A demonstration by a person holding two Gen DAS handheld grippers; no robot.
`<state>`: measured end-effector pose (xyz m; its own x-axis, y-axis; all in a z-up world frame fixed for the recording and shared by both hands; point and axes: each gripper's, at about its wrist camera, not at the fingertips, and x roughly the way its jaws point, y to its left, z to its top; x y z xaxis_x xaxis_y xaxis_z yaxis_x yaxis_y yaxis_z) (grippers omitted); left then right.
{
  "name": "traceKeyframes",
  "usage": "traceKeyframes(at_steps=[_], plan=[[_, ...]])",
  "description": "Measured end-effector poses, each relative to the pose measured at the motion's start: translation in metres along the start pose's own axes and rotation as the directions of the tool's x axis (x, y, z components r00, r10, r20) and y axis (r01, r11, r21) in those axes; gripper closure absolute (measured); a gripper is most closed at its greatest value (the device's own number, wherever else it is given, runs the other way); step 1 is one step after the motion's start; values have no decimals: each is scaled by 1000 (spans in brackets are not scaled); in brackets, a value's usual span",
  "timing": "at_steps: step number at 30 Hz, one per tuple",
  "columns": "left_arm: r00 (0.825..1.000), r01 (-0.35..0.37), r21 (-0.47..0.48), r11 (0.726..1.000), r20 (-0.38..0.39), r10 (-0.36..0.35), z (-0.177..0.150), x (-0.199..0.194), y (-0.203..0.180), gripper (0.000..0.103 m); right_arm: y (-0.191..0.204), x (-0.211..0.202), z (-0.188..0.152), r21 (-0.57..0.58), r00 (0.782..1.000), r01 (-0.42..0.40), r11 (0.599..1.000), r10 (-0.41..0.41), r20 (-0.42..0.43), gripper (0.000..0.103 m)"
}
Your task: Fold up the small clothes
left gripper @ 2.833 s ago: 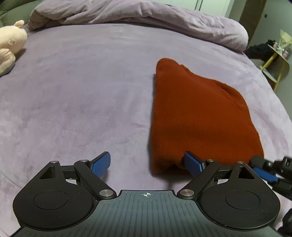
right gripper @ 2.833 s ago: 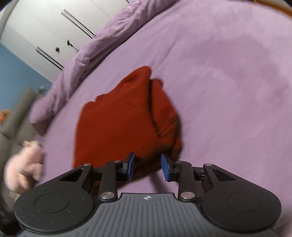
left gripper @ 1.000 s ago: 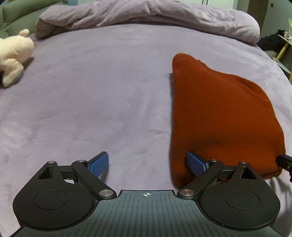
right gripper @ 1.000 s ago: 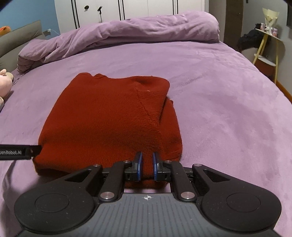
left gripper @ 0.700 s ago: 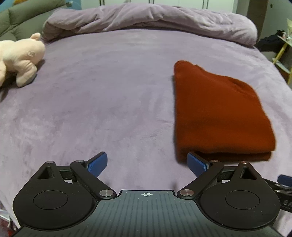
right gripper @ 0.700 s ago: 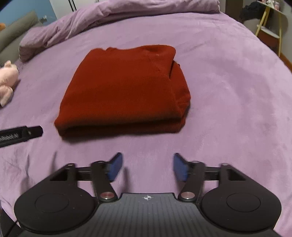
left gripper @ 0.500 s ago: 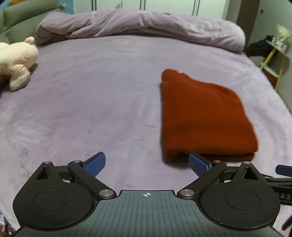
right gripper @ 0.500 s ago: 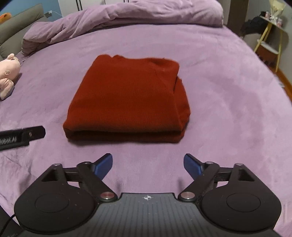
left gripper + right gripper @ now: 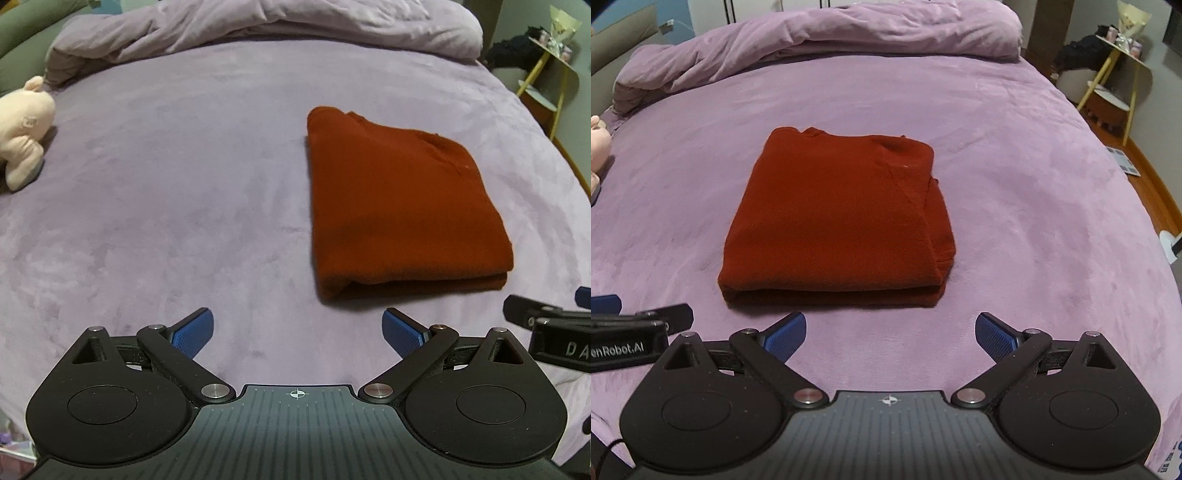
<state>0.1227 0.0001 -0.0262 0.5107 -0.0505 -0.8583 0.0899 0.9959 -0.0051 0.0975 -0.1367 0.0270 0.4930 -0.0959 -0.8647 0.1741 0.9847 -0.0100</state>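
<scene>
1. Purple bedspread covered pretty much everything, with a bunched-up duvet along the far edge.
2. Rust-red sweater lay folded flat mid-bed, just beyond both grippers, touching neither.
3. Left gripper had its jaws wide apart, nothing in them.
4. Right gripper was spread open too, empty.
5. Pink plush toy sat far left.

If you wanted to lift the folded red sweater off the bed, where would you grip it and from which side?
Probably the near edge of the red sweater, approached from the front. Its stacked layers end there in one thick, straight lip facing both open grippers, the right gripper and the left gripper; pinching near each front corner should keep the fold together.
</scene>
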Motion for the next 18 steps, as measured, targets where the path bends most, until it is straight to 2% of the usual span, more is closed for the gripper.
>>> traceKeyframes(at_steps=[5, 18], plan=[[1000, -18, 19, 1000, -20, 19, -1, 2, -5, 2, -2, 2, 0, 12, 1000, 24, 1000, -23, -18, 5], [999, -22, 20, 1000, -40, 23, -1, 3, -8, 2, -3, -2, 2, 27, 1000, 17, 999, -17, -22, 5]])
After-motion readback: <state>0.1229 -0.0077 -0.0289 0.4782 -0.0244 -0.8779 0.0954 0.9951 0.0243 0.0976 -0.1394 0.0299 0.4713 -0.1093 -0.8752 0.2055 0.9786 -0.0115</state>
